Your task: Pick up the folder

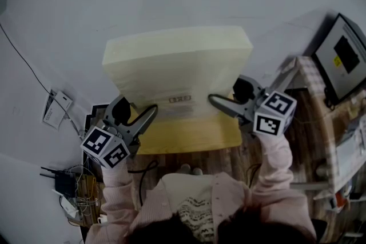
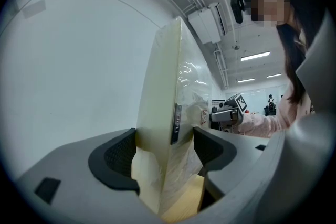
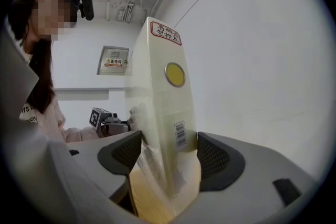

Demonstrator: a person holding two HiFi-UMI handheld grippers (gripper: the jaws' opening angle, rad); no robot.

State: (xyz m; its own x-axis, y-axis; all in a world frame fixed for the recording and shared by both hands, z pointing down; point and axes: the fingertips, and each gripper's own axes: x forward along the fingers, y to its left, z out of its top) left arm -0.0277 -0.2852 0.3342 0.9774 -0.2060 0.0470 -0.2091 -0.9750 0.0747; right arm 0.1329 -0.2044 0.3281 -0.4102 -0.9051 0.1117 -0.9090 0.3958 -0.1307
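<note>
Overhead, the head view showed the pale folder [image 1: 177,66] on edge above the wooden table [image 1: 189,143], with the left gripper [image 1: 143,114] and right gripper [image 1: 220,101] at its two ends. Next, each gripper view showed wide-set jaws clamped on the folder, pads [image 2: 118,157] against its faces. Grasping appeared complete, but clearance from the table could not be confirmed, so the lift likely remained.

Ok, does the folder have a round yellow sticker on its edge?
Yes, the right gripper view shows a round yellow sticker on the narrow side of the folder.
</note>
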